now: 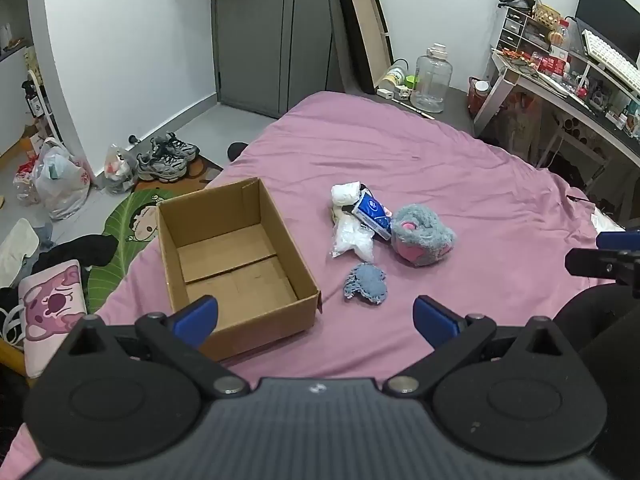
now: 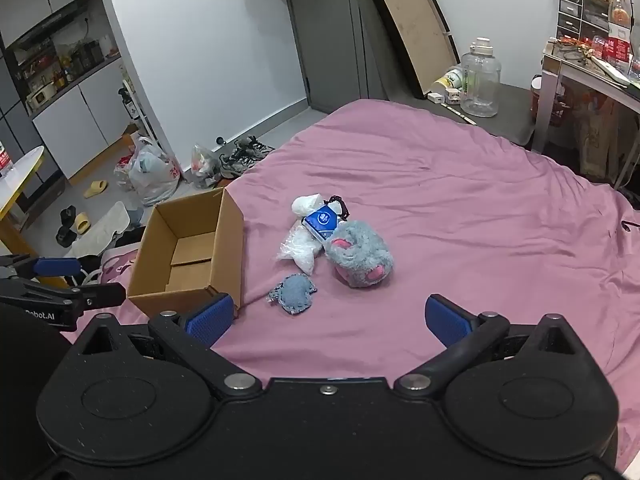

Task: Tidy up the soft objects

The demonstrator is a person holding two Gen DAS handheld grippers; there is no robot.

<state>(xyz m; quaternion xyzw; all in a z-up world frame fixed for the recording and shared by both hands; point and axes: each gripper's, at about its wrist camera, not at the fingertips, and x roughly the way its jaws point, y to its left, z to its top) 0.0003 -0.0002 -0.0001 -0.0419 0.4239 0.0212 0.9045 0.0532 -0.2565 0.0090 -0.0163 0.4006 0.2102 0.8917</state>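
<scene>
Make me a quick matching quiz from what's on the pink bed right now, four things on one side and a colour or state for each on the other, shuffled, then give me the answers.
Things:
1. cardboard box
2. fluffy slipper
3. tissue pack
4. small knitted piece

Descriptions:
A. blue and white, lying in the pile against the slipper
B. grey fur with pink patches
C. open and empty
D. blue-grey, lying alone nearest the grippers

Pairs: 1-C, 2-B, 3-A, 4-D
</scene>
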